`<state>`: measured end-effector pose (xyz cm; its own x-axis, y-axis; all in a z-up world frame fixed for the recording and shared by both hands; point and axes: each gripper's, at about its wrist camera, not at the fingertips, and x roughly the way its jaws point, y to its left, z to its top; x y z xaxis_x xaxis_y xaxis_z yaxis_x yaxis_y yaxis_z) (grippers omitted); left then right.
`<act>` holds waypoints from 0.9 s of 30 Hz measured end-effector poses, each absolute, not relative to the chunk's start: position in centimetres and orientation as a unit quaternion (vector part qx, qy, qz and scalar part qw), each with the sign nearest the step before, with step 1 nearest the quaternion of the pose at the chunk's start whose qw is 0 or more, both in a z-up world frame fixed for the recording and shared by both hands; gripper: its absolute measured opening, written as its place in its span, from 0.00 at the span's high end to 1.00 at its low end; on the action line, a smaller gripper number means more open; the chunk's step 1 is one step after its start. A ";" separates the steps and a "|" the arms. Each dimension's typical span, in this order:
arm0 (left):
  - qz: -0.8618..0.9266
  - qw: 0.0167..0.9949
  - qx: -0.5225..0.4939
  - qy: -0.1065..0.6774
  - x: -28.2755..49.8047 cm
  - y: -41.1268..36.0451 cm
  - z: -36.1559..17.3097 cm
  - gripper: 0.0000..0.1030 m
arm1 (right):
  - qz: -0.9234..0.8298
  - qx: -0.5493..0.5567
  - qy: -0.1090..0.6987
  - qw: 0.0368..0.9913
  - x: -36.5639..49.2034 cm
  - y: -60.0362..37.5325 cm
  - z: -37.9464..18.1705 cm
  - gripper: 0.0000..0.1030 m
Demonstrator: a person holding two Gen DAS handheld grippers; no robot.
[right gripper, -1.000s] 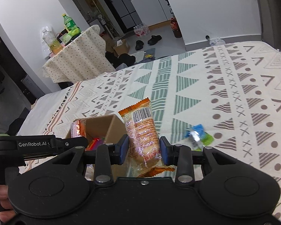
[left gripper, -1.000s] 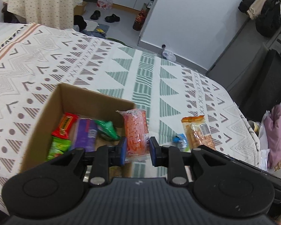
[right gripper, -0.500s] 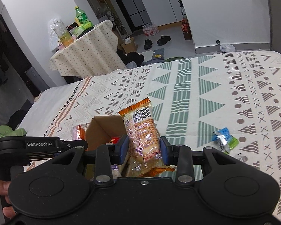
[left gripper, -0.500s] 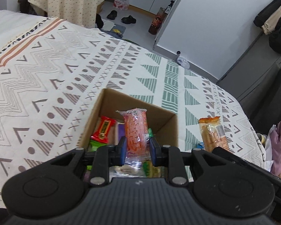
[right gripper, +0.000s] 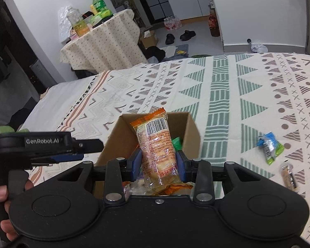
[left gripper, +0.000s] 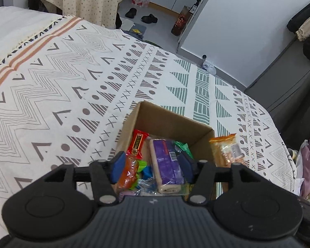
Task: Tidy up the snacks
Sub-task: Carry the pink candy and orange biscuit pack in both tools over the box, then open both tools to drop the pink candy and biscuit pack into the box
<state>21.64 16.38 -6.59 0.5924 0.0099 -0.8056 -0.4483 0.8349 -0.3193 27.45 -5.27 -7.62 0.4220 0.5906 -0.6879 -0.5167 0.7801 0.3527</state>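
Observation:
An open cardboard box (left gripper: 169,122) stands on the patterned bedspread. It holds a red packet (left gripper: 137,144), a purple bar (left gripper: 167,161), a green wrapper (left gripper: 181,146) and an orange-red packet (left gripper: 128,173). My left gripper (left gripper: 152,163) hangs open just over the box with nothing between its fingers. My right gripper (right gripper: 158,163) is shut on an orange cracker packet (right gripper: 157,144), held upright above the box (right gripper: 191,130). In the left wrist view that cracker packet (left gripper: 225,150) shows at the box's right edge. The left gripper (right gripper: 80,150) sits left of the box in the right wrist view.
A blue-and-green packet (right gripper: 269,146) and a small clear-wrapped snack (right gripper: 288,173) lie on the bedspread (right gripper: 237,86) right of the box. Beyond the bed are a cloth-covered table with bottles (right gripper: 101,39), shoes on the floor (right gripper: 180,36) and a white wall.
My left gripper has opened and let go of the orange-red packet, which now lies in the box. My right gripper has carried the cracker packet left, to above the box.

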 end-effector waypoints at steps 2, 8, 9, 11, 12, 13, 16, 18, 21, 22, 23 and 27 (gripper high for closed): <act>0.133 0.855 -0.254 0.432 21.5 16.6 -6.4 0.39 | 0.333 0.040 0.428 0.839 27.1 -4.8 -7.6 0.66; 0.136 0.855 -0.255 0.432 20.6 16.9 -6.3 0.31 | 0.348 0.036 0.445 0.825 26.0 -4.0 -8.0 0.51; 0.137 0.854 -0.254 0.433 20.4 16.9 -6.3 0.31 | 0.345 0.031 0.442 0.828 25.8 -4.1 -7.9 0.50; 0.141 0.853 -0.252 0.434 20.2 16.9 -6.1 0.30 | 0.340 0.026 0.439 0.831 25.6 -4.6 -7.5 0.48; 0.142 0.853 -0.251 0.434 20.1 16.9 -6.1 0.29 | 0.338 0.030 0.438 0.832 25.6 -5.0 -7.4 0.48; 0.144 0.853 -0.250 0.434 20.0 16.8 -6.0 0.28 | 0.337 0.032 0.437 0.834 25.6 -5.4 -7.2 0.47; 0.147 0.855 -0.245 0.433 19.8 16.4 -5.8 0.25 | 0.331 0.034 0.430 0.839 25.5 -6.6 -6.8 0.44; 0.146 0.857 -0.239 0.433 19.7 15.9 -5.6 0.24 | 0.326 0.036 0.429 0.841 25.6 -7.1 -6.7 0.43; 0.143 0.858 -0.230 0.436 19.8 15.1 -5.5 0.23 | 0.319 0.040 0.429 0.844 25.7 -8.3 -6.7 0.43; 0.141 0.859 -0.227 0.437 19.8 14.7 -5.5 0.22 | 0.317 0.041 0.429 0.845 25.7 -8.7 -6.8 0.43; 0.139 0.859 -0.224 0.438 19.8 14.4 -5.5 0.22 | 0.315 0.043 0.430 0.845 25.8 -9.1 -6.8 0.43; 0.129 0.861 -0.216 0.442 19.9 12.9 -5.5 0.22 | 0.305 0.051 0.429 0.848 26.2 -11.1 -6.7 0.41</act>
